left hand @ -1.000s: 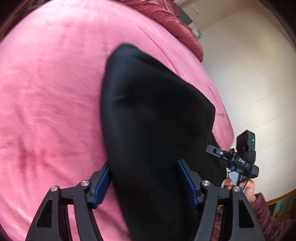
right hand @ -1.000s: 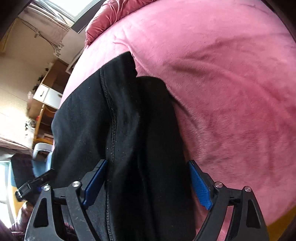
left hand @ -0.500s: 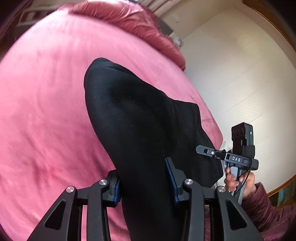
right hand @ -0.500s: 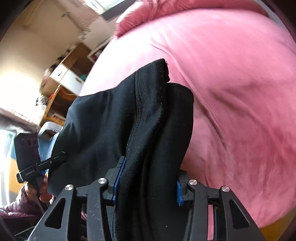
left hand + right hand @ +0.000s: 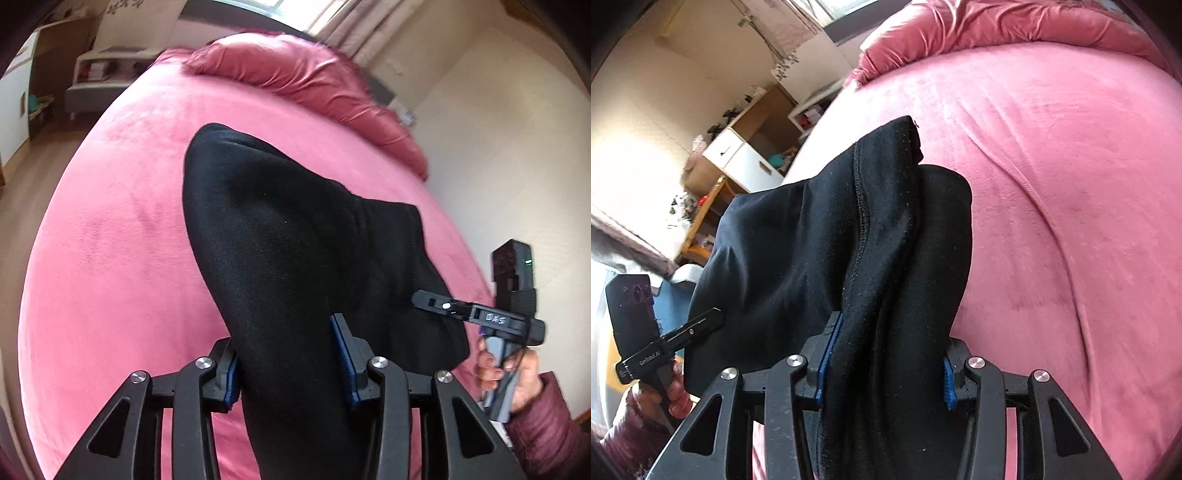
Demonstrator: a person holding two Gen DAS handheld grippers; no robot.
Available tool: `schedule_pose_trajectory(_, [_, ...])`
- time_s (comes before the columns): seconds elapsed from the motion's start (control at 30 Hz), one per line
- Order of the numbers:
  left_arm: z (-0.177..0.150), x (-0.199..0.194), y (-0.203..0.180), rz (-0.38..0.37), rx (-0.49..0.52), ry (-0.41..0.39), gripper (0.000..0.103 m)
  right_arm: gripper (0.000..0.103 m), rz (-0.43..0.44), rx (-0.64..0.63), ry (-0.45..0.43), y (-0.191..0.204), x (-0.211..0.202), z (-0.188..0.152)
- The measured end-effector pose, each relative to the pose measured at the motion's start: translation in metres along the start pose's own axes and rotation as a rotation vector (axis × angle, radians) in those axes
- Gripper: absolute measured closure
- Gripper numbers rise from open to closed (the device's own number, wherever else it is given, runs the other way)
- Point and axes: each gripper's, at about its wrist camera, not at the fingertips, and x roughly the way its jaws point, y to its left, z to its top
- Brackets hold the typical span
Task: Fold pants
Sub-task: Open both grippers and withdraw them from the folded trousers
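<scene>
Black pants [image 5: 295,236] hang lifted above a pink bed [image 5: 110,258]. My left gripper [image 5: 288,365] is shut on one bunched edge of the pants. My right gripper [image 5: 884,363] is shut on another bunched edge, where a stitched seam [image 5: 862,206] runs up the cloth [image 5: 812,240]. The cloth stretches between the two grippers. The right gripper also shows in the left wrist view [image 5: 436,302], and the left gripper shows in the right wrist view [image 5: 701,325]. The far end of the pants rests toward the bed.
A rumpled pink duvet [image 5: 314,85] lies at the head of the bed. Shelves and a white cabinet [image 5: 738,158] stand beside the bed. A cream wall [image 5: 517,147] is on the other side.
Both grippers closed from open onto the pants, then lifted the cloth up off the bed; more of the room shows now.
</scene>
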Motion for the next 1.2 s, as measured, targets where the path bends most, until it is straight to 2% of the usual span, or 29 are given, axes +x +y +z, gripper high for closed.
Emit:
schedule_pose_trajectory(0.07, [0.004, 0.025, 0.027, 0.062, -0.046, 0.076, 0.054, 0.056, -0.028, 0.024, 0.039, -0.007, 0.027, 0.005])
schedule_pose_trajectory(0.1, [0.000, 0.038, 0.030, 0.081, -0.051, 0.101, 0.044, 0.050, -0.066, 0.045, 0.072, -0.015, 0.043, 0.003])
schedule_pose_trajectory(0.13, [-0.005, 0.043, 0.036, 0.082, -0.065, 0.102, 0.035, 0.047, -0.080, 0.055, 0.087, -0.022, 0.054, -0.001])
schedule_pose_trajectory(0.17, [-0.010, 0.042, 0.042, 0.063, -0.097, 0.077, 0.034, 0.045, -0.067, 0.071, 0.068, -0.027, 0.058, -0.005])
schedule_pose_trajectory(0.23, [-0.017, 0.040, 0.047, 0.039, -0.125, 0.061, 0.033, 0.043, -0.035, 0.102, 0.043, -0.034, 0.060, -0.010])
schedule_pose_trajectory(0.33, [-0.024, 0.032, 0.048, 0.064, -0.139, 0.041, 0.032, 0.042, -0.046, 0.096, 0.036, -0.032, 0.060, -0.012])
schedule_pose_trajectory(0.4, [-0.020, 0.027, 0.044, 0.109, -0.137, 0.023, 0.032, 0.032, -0.075, 0.083, 0.038, -0.027, 0.057, -0.015])
schedule_pose_trajectory(0.47, [-0.018, 0.024, 0.028, 0.187, -0.110, -0.004, 0.032, 0.026, -0.143, 0.049, 0.024, -0.015, 0.053, -0.012])
schedule_pose_trajectory(0.57, [-0.020, 0.010, 0.009, 0.266, -0.074, -0.047, 0.033, 0.026, -0.182, 0.033, 0.013, -0.004, 0.049, -0.008])
schedule_pose_trajectory(0.73, [-0.034, -0.013, -0.001, 0.332, -0.047, -0.112, 0.033, 0.026, -0.273, -0.018, -0.035, 0.008, 0.028, -0.017])
schedule_pose_trajectory(0.97, [-0.048, -0.039, -0.021, 0.383, -0.008, -0.164, 0.033, 0.026, -0.334, -0.034, -0.098, 0.015, -0.006, -0.034])
schedule_pose_trajectory(1.2, [-0.063, -0.058, -0.034, 0.409, -0.001, -0.219, 0.033, 0.026, -0.378, -0.078, -0.166, 0.043, -0.031, -0.053])
